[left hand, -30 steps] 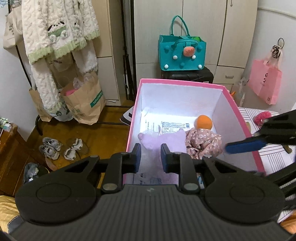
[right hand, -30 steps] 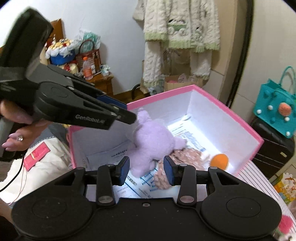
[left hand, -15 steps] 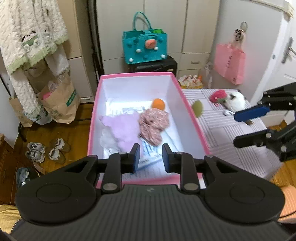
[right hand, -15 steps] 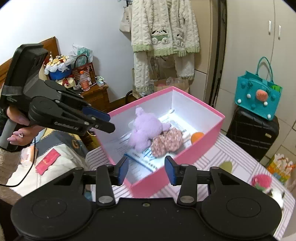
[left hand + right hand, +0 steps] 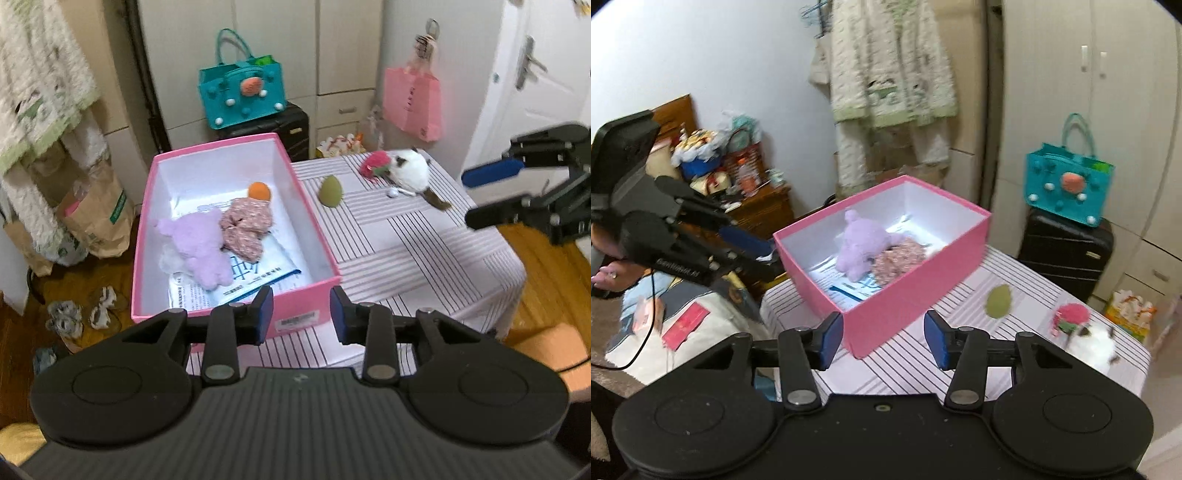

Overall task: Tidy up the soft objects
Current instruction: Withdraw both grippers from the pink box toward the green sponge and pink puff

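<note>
Readable text is little: large blue Chinese characters on printed paper (image 5: 258,273) inside pink box (image 5: 314,236), too blurry to read. White barcode-type label (image 5: 297,320) on box front wall, illegible. Left gripper (image 5: 764,254) side has embossed lettering, blurred.

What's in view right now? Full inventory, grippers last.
box: 1, pink outside and white inside, on the table's left part
plush toy: 1, lilac, in the box
scrunchie: 1, pink floral, in the box beside the plush toy
ball: 1, orange, in the box toward the far end
papers: a few, printed white and blue, on the box floor
egg sponge: 1, olive green, on the table right of the box
fluffy toy: 1, white, far table corner
pompom: 1, red-pink, against the fluffy toy
table: 1, striped cloth
left gripper: open, empty
right gripper: open, empty
</note>
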The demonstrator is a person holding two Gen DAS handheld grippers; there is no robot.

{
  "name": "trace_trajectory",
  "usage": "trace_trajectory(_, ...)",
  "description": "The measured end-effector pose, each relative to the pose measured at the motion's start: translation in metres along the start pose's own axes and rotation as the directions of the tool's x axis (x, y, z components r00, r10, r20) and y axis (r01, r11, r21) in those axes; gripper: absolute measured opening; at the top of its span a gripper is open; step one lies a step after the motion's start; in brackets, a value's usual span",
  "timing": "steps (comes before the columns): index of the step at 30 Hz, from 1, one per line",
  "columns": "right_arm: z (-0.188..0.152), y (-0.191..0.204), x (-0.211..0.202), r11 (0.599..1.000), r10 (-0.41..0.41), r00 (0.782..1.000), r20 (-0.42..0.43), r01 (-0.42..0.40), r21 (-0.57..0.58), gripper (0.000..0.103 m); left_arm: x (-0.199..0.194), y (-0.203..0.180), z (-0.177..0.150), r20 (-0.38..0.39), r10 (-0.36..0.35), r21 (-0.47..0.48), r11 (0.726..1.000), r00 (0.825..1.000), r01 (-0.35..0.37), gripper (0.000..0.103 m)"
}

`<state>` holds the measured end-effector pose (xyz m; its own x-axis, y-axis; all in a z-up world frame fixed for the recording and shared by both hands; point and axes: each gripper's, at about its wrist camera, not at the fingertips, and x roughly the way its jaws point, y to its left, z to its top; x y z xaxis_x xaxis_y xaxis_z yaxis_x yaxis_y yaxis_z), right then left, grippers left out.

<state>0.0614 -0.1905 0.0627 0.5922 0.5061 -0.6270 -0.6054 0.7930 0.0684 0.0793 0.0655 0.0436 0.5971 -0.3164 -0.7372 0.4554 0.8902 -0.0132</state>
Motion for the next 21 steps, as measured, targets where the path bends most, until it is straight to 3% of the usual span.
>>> trace_trajectory(5, -0.020, -0.010, -0.016, 0.999, -0.031, 0.999, 0.014, 0.031, 0.020, 0.054, 0.000, -0.021, -0.002, -0.015, 0.009, 0.063, 0.998, 1.000, -0.008, 0.033)
trace_trajectory(13, -0.034, -0.037, -0.030, 0.997, -0.064, 0.997, 0.041, 0.061, 0.051, 0.058, 0.008, -0.052, 0.012, -0.019, -0.040, 0.113, 0.993, 0.999, 0.042, 0.035)
trace_trajectory(16, -0.033, -0.051, -0.029, 0.997, -0.061, 0.997, 0.048, 0.059, 0.051, 0.059, 0.015, -0.064, 0.021, -0.011, -0.069, 0.131, 0.989, 0.998, 0.070, 0.041)
trace_trajectory(21, -0.031, -0.076, -0.017, 0.996, -0.077, 0.996, 0.049, 0.075, 0.042, 0.062, 0.036, -0.077, 0.038, 0.013, -0.118, 0.109, 0.987, 0.993, 0.116, 0.041)
